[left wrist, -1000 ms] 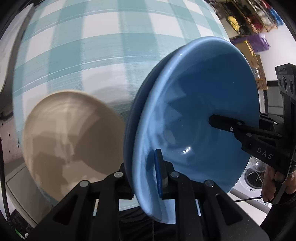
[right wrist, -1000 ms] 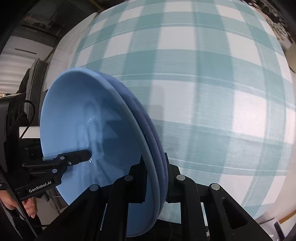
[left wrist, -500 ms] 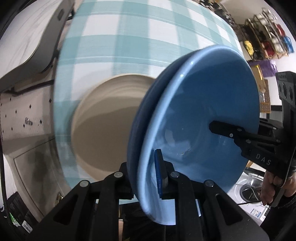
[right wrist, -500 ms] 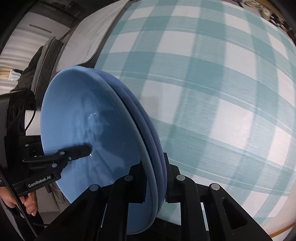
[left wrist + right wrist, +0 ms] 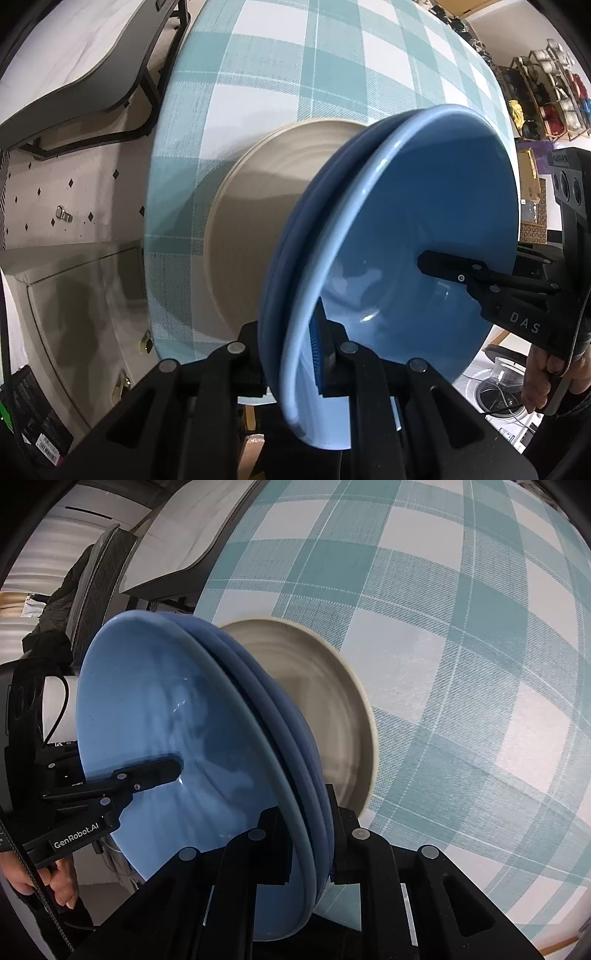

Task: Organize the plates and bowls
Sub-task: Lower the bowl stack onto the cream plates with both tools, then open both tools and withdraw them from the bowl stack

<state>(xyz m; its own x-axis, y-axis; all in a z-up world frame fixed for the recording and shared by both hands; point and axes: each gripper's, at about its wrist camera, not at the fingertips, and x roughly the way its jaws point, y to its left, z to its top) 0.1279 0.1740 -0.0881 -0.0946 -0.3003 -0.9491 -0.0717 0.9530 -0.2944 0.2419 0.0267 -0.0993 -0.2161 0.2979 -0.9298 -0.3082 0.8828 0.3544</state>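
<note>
Both tongs, left [image 5: 295, 354] and right [image 5: 310, 834], clamp opposite rims of the stacked blue plates [image 5: 406, 258], held over a beige plate [image 5: 332, 716] on the teal-checked tabletop [image 5: 461, 627].

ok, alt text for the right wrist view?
The right gripper clamps the rim of a stack of blue plates, and the left gripper reaches in from the opposite side. Behind the stack, a beige plate lies on a teal-and-white checked tablecloth.
</note>
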